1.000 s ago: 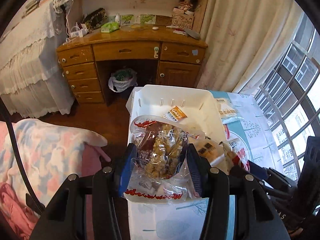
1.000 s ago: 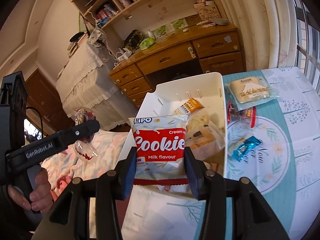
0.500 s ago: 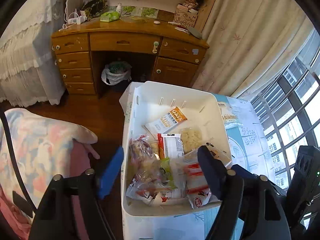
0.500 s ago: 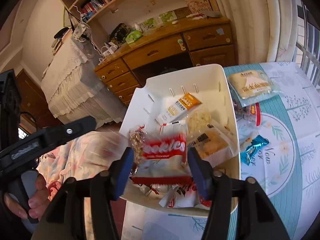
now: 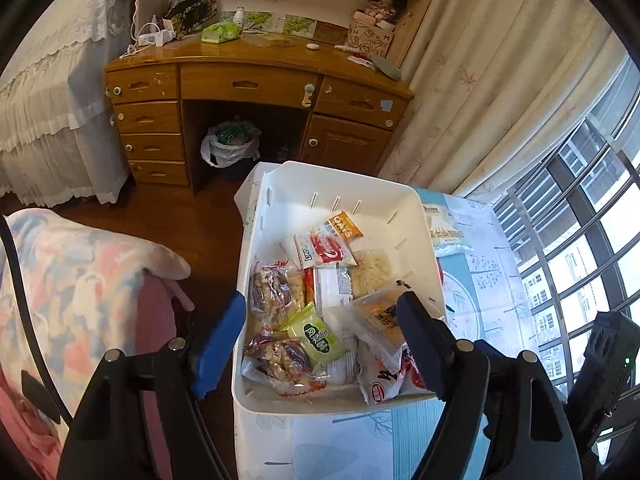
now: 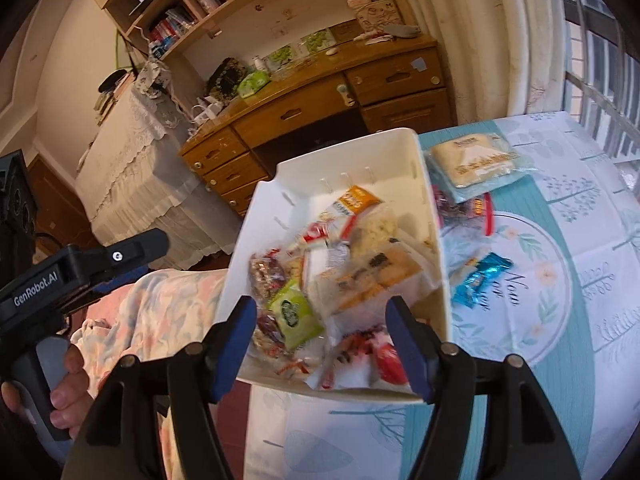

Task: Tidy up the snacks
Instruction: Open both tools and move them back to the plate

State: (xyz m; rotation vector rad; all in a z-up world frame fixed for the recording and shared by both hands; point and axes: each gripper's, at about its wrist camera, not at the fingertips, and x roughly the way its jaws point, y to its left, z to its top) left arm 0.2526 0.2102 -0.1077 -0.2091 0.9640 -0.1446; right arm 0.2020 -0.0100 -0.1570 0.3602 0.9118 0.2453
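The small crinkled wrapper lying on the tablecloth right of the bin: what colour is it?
Shiny blue wrapper, clearest in the right wrist view.

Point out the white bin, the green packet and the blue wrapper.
white bin (image 5: 340, 188): left wrist view, far wall.
green packet (image 5: 318, 338): left wrist view, printed face.
blue wrapper (image 6: 478, 280): right wrist view, middle.

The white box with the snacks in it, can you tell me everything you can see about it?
The white box looks like smooth plastic, with tall sloping walls, rounded corners, an open top and small slots along its far and side walls. It sits upright on the patterned tablecloth, at the table's edge nearest the bed. Inside, snack packets lie piled loosely, among them a green packet and a red-and-white cookie packet. More snacks lie on the cloth beside it. Nothing grips it.
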